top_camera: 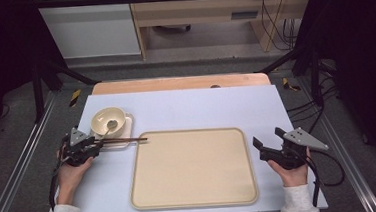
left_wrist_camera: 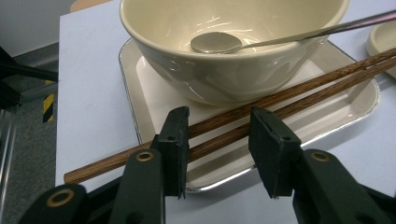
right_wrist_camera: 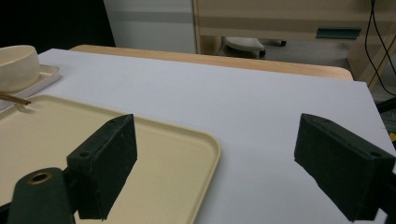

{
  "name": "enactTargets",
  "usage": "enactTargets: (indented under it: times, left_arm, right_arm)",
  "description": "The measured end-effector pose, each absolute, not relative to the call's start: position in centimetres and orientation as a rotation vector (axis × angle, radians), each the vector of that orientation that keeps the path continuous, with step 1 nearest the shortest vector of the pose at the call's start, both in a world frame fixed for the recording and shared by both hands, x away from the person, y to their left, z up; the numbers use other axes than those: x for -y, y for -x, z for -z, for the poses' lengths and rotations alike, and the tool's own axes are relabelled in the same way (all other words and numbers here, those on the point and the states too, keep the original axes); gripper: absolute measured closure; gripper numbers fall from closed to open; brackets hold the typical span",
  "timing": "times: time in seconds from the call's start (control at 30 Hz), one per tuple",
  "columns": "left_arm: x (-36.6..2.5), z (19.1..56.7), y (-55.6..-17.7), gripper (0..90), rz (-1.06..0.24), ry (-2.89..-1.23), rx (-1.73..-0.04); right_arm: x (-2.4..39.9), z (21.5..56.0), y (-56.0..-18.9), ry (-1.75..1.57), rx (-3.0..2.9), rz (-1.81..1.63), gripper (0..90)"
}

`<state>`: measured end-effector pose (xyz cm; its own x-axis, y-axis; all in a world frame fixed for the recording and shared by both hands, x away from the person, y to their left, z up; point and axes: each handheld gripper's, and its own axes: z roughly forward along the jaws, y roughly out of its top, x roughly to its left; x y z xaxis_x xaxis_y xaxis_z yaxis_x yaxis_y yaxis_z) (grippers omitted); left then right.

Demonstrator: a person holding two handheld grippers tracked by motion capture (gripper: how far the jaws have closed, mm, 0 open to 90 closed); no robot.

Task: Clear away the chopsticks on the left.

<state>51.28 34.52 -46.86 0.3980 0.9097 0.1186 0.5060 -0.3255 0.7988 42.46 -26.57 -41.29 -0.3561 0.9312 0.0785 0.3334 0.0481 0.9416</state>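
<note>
A cream bowl (top_camera: 105,119) (left_wrist_camera: 233,74) with a metal spoon (top_camera: 111,125) (left_wrist_camera: 215,43) in it stands on a small square plate (top_camera: 128,121) (left_wrist_camera: 154,93) at the left of the white mat. Two brown chopsticks (top_camera: 125,140) (left_wrist_camera: 289,100) lie across the plate's near rim, their tips reaching the big beige tray (top_camera: 193,168) (right_wrist_camera: 154,154). My left gripper (top_camera: 97,141) (left_wrist_camera: 219,140) is open, with one jaw on each side of the chopsticks' handle end. My right gripper (top_camera: 268,139) (right_wrist_camera: 215,158) is open and holds nothing, just right of the tray's right rim.
The white mat (top_camera: 191,108) covers a wooden table (top_camera: 179,83). Metal frame rails (top_camera: 23,147) run along both sides, and cables (top_camera: 321,106) lie on the floor at right. Wooden furniture (top_camera: 194,10) stands beyond the table.
</note>
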Motion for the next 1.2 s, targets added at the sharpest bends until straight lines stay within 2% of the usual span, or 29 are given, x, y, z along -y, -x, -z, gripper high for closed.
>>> enactTargets:
  times: [0.57,0.97,1.03,1.1,1.13,1.2]
  left_arm:
    - [-34.4,46.4,-50.5,73.8,-0.737,-2.002,-1.213]
    - [-34.0,46.2,-50.0,79.4,-0.74,-2.028,-1.194]
    - [-33.9,46.1,-49.9,81.4,-0.743,-2.027,-1.191]
    - [-33.9,46.0,-49.8,87.3,-0.748,-2.026,-1.189]
    - [-33.9,46.0,-49.8,87.3,-0.746,-2.028,-1.187]
    - [-33.9,46.1,-49.8,81.4,-0.738,-2.03,-1.175]
  right_arm:
    - [26.7,41.3,-42.4,-1.278,-1.748,-1.308,13.5]
    - [26.8,41.2,-42.4,-1.28,-1.744,-1.31,13.5]
    - [26.8,41.2,-42.4,-1.281,-1.743,-1.311,13.5]
    - [26.8,41.2,-42.4,-1.283,-1.741,-1.314,13.5]
    - [26.8,41.2,-42.4,-1.282,-1.741,-1.314,13.5]
    - [26.8,41.2,-42.4,-1.281,-1.742,-1.314,13.5]
